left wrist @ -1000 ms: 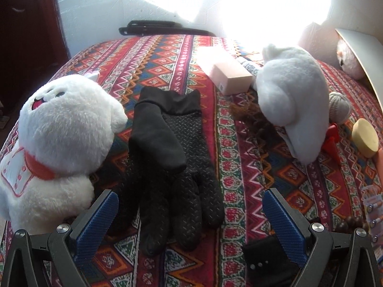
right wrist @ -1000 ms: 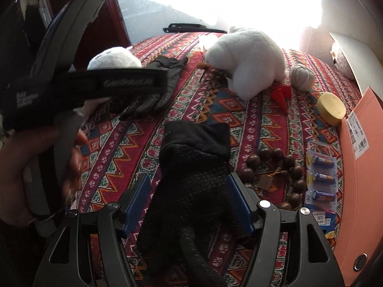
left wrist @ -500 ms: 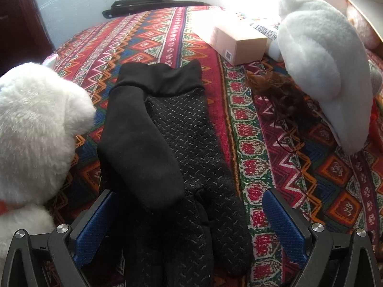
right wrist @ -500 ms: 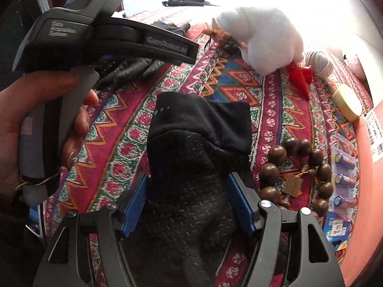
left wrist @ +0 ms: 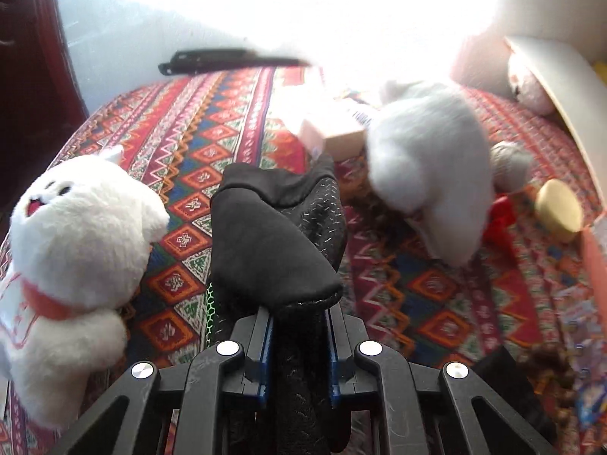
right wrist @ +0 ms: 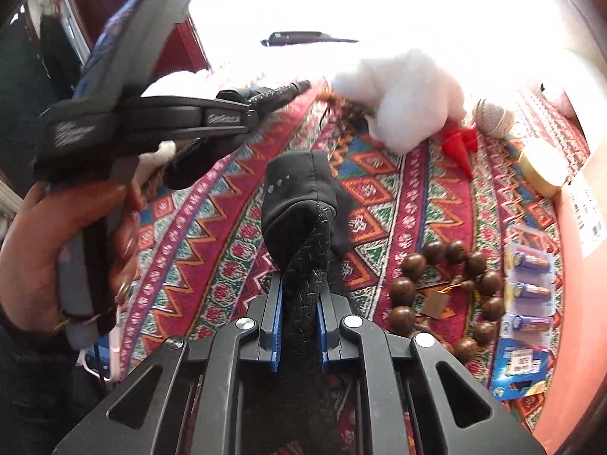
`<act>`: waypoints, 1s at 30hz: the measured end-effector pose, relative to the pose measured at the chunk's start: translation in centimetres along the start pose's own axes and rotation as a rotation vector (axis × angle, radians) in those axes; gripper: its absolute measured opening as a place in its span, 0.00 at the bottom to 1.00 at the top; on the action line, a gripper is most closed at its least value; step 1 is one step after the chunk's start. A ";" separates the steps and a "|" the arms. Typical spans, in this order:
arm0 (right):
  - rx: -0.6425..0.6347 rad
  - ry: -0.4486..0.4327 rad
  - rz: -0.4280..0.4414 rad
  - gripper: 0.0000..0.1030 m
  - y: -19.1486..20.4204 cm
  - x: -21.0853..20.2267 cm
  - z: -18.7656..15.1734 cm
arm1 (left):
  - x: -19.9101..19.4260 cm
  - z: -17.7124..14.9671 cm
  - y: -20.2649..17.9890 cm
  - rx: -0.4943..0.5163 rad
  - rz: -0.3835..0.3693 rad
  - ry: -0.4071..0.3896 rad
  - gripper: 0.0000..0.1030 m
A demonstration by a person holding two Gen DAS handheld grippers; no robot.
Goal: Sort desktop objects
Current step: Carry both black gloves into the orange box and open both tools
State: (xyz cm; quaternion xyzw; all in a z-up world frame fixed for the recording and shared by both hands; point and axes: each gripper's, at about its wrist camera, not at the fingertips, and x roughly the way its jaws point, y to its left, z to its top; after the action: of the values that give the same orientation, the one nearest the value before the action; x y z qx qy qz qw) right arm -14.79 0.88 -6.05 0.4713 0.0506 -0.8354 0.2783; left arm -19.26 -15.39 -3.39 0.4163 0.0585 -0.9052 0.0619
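- Big change: both sets of jaws have just been closing, and each one now has a glove pinched between its blue pads. A second ago they stood wide, straddling the gloves as they lay flat on the patterned cloth [left wrist: 235,129].
- The left gripper [left wrist: 299,335] is clamped nearly all the way down on the left black glove [left wrist: 273,242], which bunches up and sticks out in front of it, cuff end furthest away (it lay flat and spread out before).
- Same story on the other side: the right gripper [right wrist: 297,320] is squeezed onto the right black glove [right wrist: 299,204], cuff pointing away, the fabric folded into a ridge.
- The smiling white plush [left wrist: 76,235] sits just beside the left glove, the second white plush [left wrist: 428,174] further back to the right; the wooden beads [right wrist: 447,292] and battery pack [right wrist: 527,303] lie right of the other glove.
- My read: the grab step is done, so pairing the gloves up or carrying them off together comes next. Floppy fabric though, so it could slip.
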 end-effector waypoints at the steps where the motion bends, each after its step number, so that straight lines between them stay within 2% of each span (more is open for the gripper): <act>1: 0.002 -0.013 0.005 0.14 0.0 -0.7 0.0 | -1.1 -0.2 -0.3 -0.005 -0.008 -0.011 0.16; 7: 0.005 -0.119 -0.002 0.14 -0.3 -5.3 -0.2 | -7.4 -2.8 -3.4 0.013 -0.022 -0.109 0.16; 12: 0.017 -0.231 -0.047 0.14 -0.8 -9.2 -0.4 | -11.1 -5.6 -5.4 -0.003 -0.052 -0.155 0.16; 17: 0.035 -0.333 -0.107 0.14 -2.0 -14.7 -1.8 | -14.2 -7.1 -8.3 0.033 -0.071 -0.203 0.17; 24: 0.059 -0.506 -0.239 0.14 -4.4 -23.0 -4.5 | -16.7 -7.1 -14.0 0.090 -0.159 -0.247 0.17; 30: 0.118 -0.596 -0.330 0.15 -7.4 -27.8 -6.8 | -18.1 -6.1 -20.6 0.155 -0.261 -0.269 0.18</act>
State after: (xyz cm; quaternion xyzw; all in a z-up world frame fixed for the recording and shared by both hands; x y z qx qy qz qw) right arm -2.29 21.08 11.54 0.2074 -0.0056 -0.9716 0.1142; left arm -6.32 7.02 7.53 0.2840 0.0333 -0.9548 -0.0812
